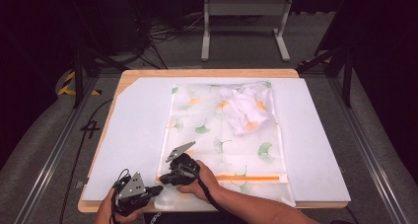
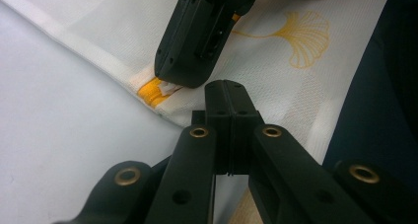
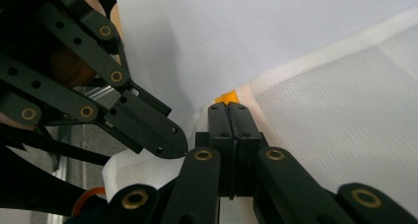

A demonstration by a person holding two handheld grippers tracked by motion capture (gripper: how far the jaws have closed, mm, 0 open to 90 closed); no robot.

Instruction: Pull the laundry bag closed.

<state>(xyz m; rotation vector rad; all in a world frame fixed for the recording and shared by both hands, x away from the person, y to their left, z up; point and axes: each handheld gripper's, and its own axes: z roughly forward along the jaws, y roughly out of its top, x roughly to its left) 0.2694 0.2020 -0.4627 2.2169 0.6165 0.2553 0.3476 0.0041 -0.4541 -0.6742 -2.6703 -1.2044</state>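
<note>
A: What is contained in the translucent white mesh laundry bag printed with green and yellow ginkgo leaves (image 1: 224,135)?

B: A crumpled white garment with yellow marks (image 1: 248,108) is seen inside it, at the end far from the orange zipper (image 1: 246,177). The bag is laid flat on the pale grey table mat (image 1: 133,130), zipper end nearest the person.

A: How are the grippers set against that zipper?

B: The right gripper (image 1: 165,177) is clenched at the zipper's left end; whether the small white pull tab (image 2: 167,89) is pinched cannot be told. The left gripper (image 1: 156,189) is clenched on the bag's white corner just below the zipper.

A: Can any writing be read?

B: No lettering can be made out on the bag.
</note>
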